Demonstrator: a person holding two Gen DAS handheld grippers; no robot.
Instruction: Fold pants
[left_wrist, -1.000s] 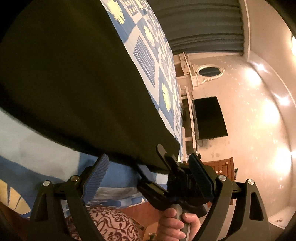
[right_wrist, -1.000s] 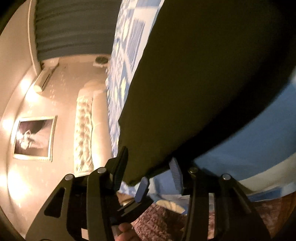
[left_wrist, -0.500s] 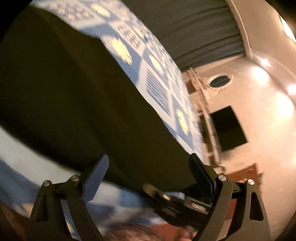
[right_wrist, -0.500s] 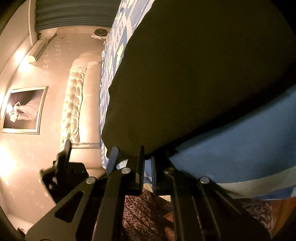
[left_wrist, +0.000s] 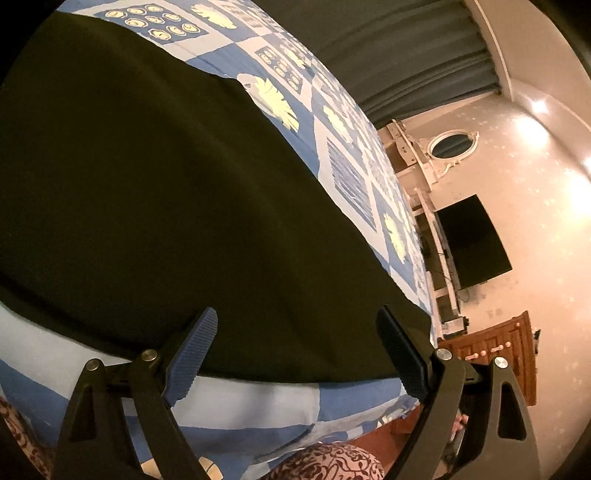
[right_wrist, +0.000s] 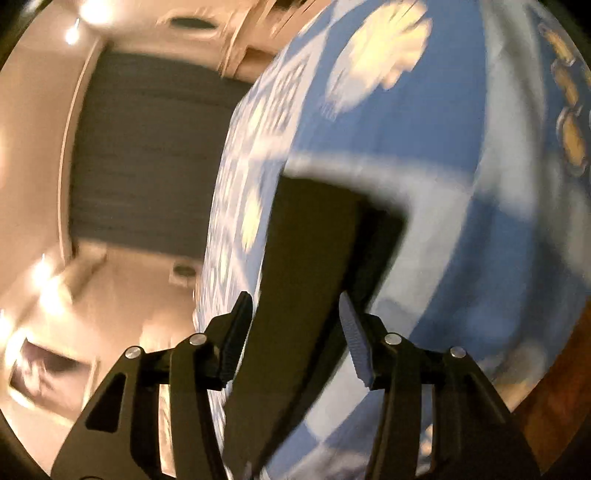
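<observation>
Two hand-held grippers are aimed at one dark garment, the pants (left_wrist: 155, 192), which are spread flat on the bedspread (left_wrist: 347, 173) with their near hem just inside the near edge of the bed.

The left gripper (left_wrist: 295, 350) is held with its jaws spread wide, just short of that hem; nothing is pinched. The cloth is seen beyond the blue ribbed pads (left_wrist: 190, 354), not between them. This posture is judged to be a ready stance for taking a near corner.

The right gripper (right_wrist: 295, 332) is seen in a motion-blurred view. Its jaws have just been opening and stand partly apart, with a narrow end of the pants (right_wrist: 306, 258) lying between the pads (right_wrist: 354, 347). No pad is seen pressing on the fabric, so the grip is taken as released. A doubled layer appears at that end, which is judged to be a fold laid down, though the blur prevents certainty.

Surroundings are noted: a grey curtain (left_wrist: 399, 55) beyond the far edge of the bed, an oval mirror (left_wrist: 452, 147), a dark screen (left_wrist: 469, 240) and a wooden cabinet (left_wrist: 498, 354) along the wall. A patterned sleeve or garment (left_wrist: 328, 463) of the person is seen below the near edge.

No object lies on the pants. The only hindrance judged likely is the soft bedspread being caught together with the hem.
</observation>
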